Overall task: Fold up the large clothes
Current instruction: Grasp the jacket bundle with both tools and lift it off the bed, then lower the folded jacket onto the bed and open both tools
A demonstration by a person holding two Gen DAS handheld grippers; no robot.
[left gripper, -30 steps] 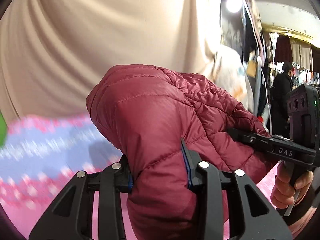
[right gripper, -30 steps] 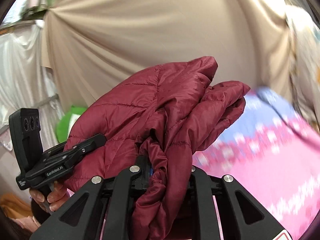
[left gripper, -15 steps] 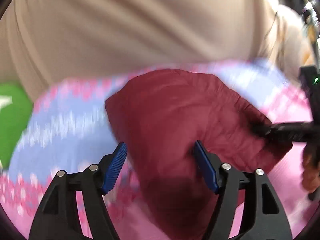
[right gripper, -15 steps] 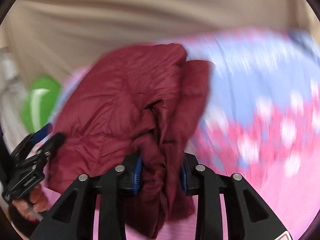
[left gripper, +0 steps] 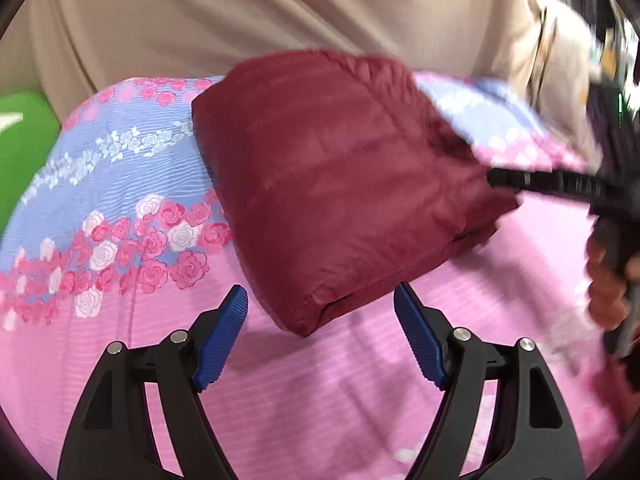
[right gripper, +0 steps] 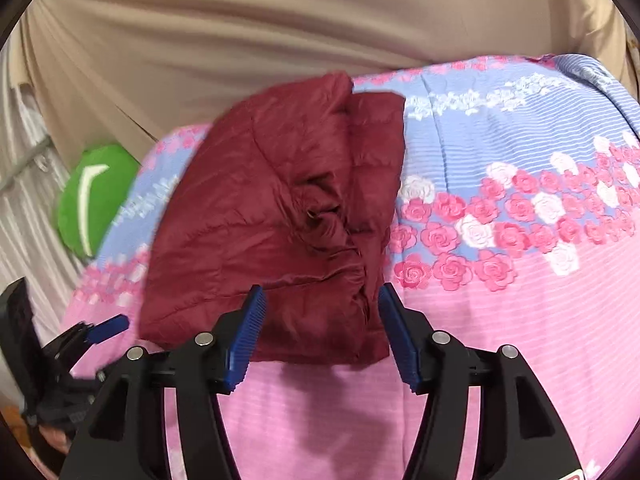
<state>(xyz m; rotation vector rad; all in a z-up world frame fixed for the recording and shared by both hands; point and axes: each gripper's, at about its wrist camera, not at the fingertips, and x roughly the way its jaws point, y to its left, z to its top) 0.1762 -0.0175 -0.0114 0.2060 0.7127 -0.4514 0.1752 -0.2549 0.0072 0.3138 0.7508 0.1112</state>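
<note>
1. left wrist view: left gripper (left gripper: 320, 336) has just been opening; its jaws stand wide, clear of the folded maroon puffer jacket (left gripper: 340, 184) lying on the floral bedsheet (left gripper: 120, 208).
2. right wrist view: right gripper (right gripper: 320, 328) has just been opening, its jaws apart; the jacket's edge lies between the blue pads (right gripper: 246, 336), unclamped.
</note>
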